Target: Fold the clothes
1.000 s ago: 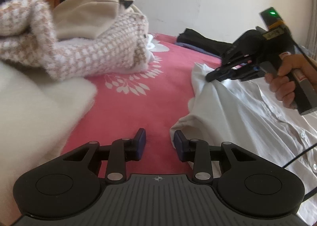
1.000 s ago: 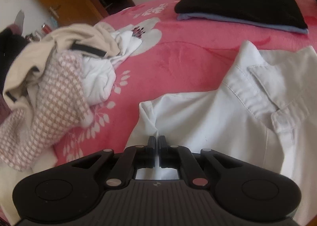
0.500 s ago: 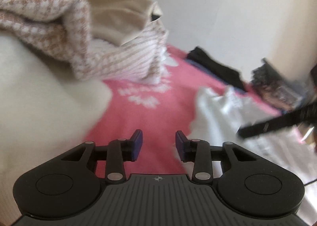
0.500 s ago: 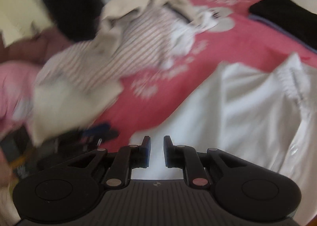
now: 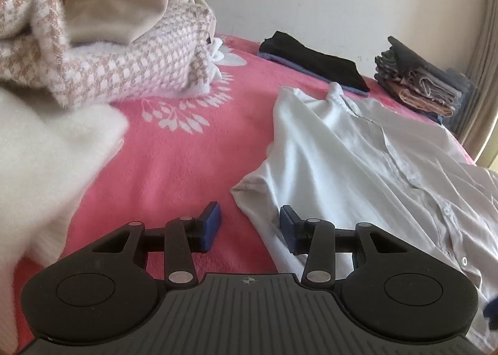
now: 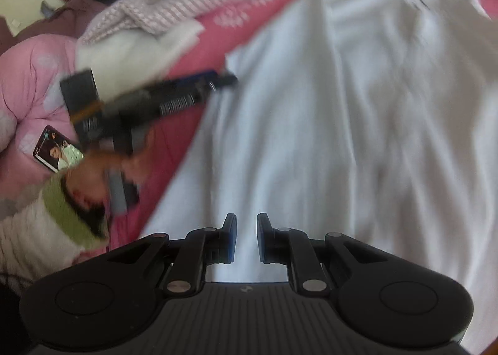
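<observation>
A white button-up shirt (image 5: pixel 358 162) lies spread on the pink bedspread (image 5: pixel 186 152), collar toward the wall. My left gripper (image 5: pixel 249 224) is open and low over the bed, its fingers either side of the shirt's near left edge. The right wrist view is blurred: the shirt (image 6: pixel 326 121) fills it, and my right gripper (image 6: pixel 246 236) is open a little above the cloth, holding nothing. The left gripper (image 6: pixel 186 93) also shows there, at the shirt's left edge.
A heap of unfolded clothes (image 5: pixel 118 53) with a pink-and-white knit lies at left. A folded black garment (image 5: pixel 311 59) and a stack of folded clothes (image 5: pixel 420 81) sit by the wall. A phone (image 6: pixel 57 152) lies on a pink quilt.
My right gripper has opened, let go of the shirt's edge and swung back over the shirt body, out of the left view. My left gripper has moved up to the shirt's left edge.
</observation>
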Tool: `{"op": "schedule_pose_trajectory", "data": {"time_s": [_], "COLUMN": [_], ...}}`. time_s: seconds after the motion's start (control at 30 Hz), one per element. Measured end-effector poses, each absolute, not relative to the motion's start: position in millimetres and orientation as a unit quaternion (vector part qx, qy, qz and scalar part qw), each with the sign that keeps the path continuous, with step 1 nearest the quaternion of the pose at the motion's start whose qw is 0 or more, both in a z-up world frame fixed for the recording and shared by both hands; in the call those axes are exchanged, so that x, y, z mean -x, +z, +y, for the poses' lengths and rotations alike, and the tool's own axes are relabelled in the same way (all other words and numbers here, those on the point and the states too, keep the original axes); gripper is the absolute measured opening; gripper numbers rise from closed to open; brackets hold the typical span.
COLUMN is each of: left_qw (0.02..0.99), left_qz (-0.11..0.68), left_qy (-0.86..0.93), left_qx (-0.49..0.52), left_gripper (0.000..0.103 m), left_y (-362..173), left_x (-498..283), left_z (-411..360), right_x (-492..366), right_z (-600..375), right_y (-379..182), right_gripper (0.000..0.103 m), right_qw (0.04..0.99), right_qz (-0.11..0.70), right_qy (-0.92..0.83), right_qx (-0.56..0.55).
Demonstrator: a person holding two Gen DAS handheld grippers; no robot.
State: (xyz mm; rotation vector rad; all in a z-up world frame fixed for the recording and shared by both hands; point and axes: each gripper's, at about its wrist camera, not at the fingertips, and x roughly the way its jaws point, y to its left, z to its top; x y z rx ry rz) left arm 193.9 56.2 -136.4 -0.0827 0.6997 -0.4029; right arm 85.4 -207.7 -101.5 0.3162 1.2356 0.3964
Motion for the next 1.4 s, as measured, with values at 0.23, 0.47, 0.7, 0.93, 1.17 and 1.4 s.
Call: {"op": "schedule_pose_trajectory", "data": {"time_s": [0.23, 0.47, 0.7, 0.93, 1.17, 1.4], "left_qw": [0.921, 0.932, 0.918, 0.896, 0.879, 0.866], "left_qz": [0.342, 0.307, 0.305, 0.322, 0.327, 0.303], "left_qy": [-0.182, -0.189, -0.252, -0.305, -0.343, -0.395], "left_qx": [0.038, 0.027, 0.013, -0.009, -0.05, -0.058], "left_gripper": [0.046, 0.058, 0.061, 0.061, 0.061, 0.061], "left_y": [-128, -95, -80, -81, -73, -78], "left_x": [-191, -169, -141, -118, -103, -116], "left_z": [56, 52, 21, -13, -18, -57], "right_x": [-23, 29, 64, 33, -1, -21], "right_z": [-225, -276, -406, -515, -598, -608], "right_y": [-134, -91, -60, -73, -114, -123], "right_gripper": [0.014, 0.031, 0.049, 0.078, 0.082, 0.005], "right_qw": [0.808, 0.861, 0.875, 0.838, 0.786, 0.781], "right_qz": [0.555, 0.446, 0.327, 0.302, 0.296, 0.334], "right_qy": [0.094, 0.016, -0.227, -0.333, -0.382, -0.355], "right_qx": [-0.176, -0.243, -0.277, -0.309, -0.385, -0.392]}}
